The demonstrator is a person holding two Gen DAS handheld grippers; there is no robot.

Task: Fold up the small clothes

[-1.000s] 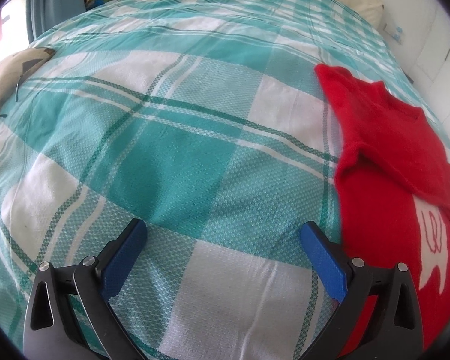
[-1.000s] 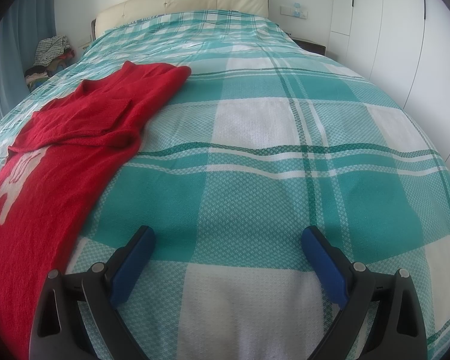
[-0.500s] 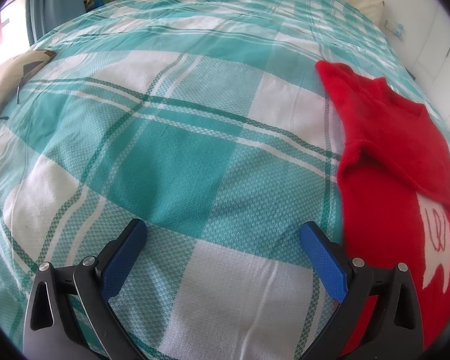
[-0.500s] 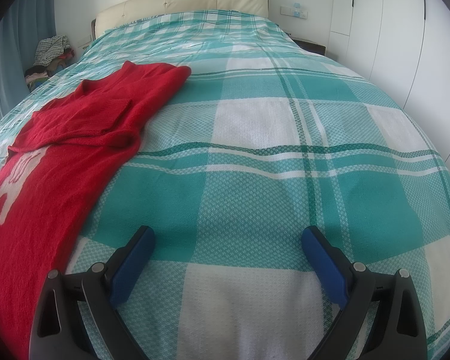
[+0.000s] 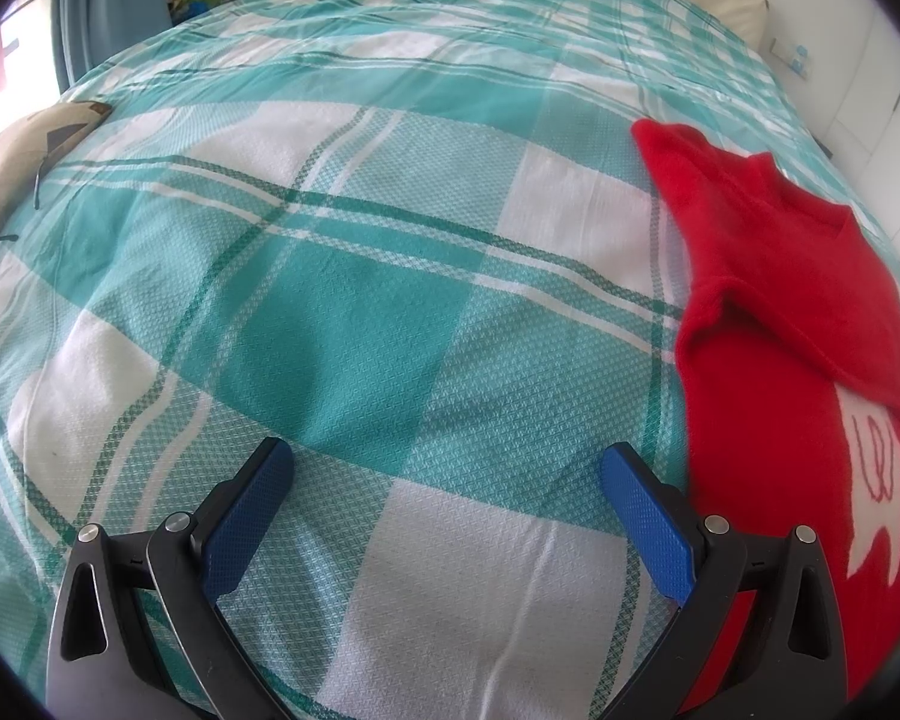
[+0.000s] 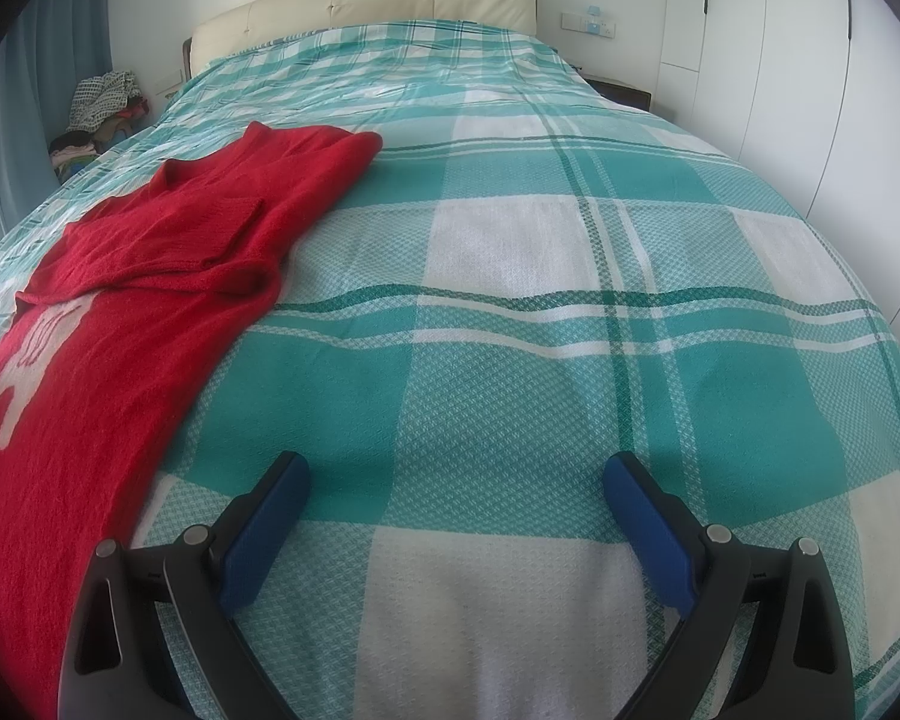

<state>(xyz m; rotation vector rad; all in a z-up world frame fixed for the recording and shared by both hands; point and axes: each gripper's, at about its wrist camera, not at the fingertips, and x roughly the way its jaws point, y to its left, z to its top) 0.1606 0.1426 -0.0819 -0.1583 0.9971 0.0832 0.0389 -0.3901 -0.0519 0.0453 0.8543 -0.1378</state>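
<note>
Sweater (image 6: 150, 276) lengthwise, neckline toward headboard (image 6: 366, 6).

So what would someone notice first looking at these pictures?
The red sweater with a white motif, spread on the teal checked bedspread between the two views, sleeves folded across it. Both the left gripper and the right gripper hang open beside it over bare cloth.

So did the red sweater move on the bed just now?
No. The red sweater sits on the same squares of the checked bedspread.
</note>
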